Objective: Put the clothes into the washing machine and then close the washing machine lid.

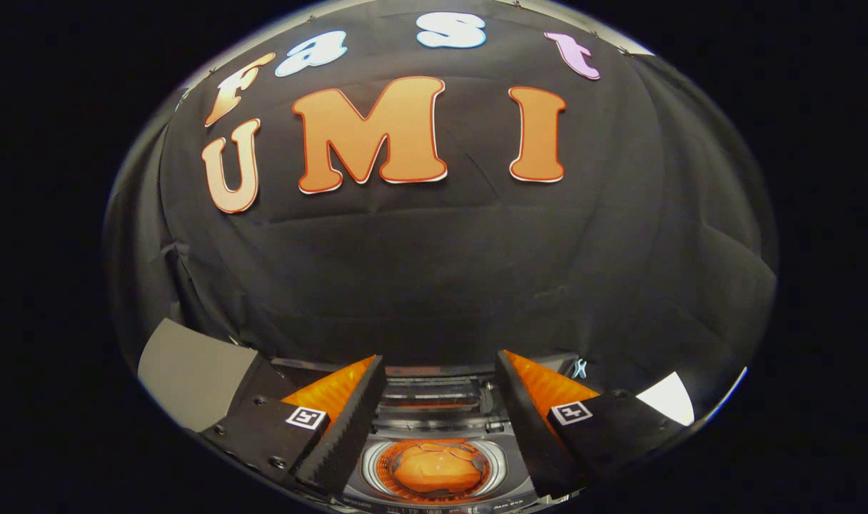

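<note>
- Tongs (440,371) spread apart, gripping nothing.
- Washing machine (434,428) below, between the fingers; lid open.
- Orange clothes (430,467) in drum, at 6 o'clock.

The camera rides the jaws, facing the wall (434,285) from above the washing machine (434,467).

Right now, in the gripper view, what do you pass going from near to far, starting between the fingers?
Hand-held gripper, fingers open and holding nothing → washing machine drum with orange clothes in it, between the fingers → raised lid behind the drum → black cloth wall.
</note>
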Tool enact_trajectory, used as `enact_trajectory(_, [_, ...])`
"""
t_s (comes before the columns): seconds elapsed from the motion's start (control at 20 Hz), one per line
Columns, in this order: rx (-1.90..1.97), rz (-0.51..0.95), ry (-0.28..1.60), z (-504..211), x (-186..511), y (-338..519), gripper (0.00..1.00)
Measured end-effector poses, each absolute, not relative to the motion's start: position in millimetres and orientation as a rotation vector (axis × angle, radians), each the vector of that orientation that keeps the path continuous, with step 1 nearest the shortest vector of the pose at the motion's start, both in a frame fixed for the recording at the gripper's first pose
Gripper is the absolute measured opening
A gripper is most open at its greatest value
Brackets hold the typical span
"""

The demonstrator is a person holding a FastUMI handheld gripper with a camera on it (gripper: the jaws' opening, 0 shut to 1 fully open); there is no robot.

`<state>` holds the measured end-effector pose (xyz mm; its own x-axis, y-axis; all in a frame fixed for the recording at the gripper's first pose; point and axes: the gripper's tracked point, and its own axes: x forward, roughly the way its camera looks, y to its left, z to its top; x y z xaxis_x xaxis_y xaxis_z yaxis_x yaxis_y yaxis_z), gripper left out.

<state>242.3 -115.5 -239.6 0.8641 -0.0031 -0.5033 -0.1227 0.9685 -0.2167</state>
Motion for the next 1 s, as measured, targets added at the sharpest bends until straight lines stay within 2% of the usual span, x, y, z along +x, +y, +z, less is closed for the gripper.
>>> enact_trajectory(0.6, [-0.256, 0.092, 0.535, -284, 330, -94, 0.99])
enact_trajectory(0.75, [-0.245, 0.066, 0.599, -309, 333, -101, 0.99])
enact_trajectory(0.85, [-0.252, 0.046, 0.73, -343, 319, -113, 0.98])
enact_trajectory(0.9, [-0.269, 0.051, 0.643, -338, 331, -110, 0.98])
enact_trajectory(1.0, [-0.294, 0.078, 0.655, -341, 323, -110, 0.97])
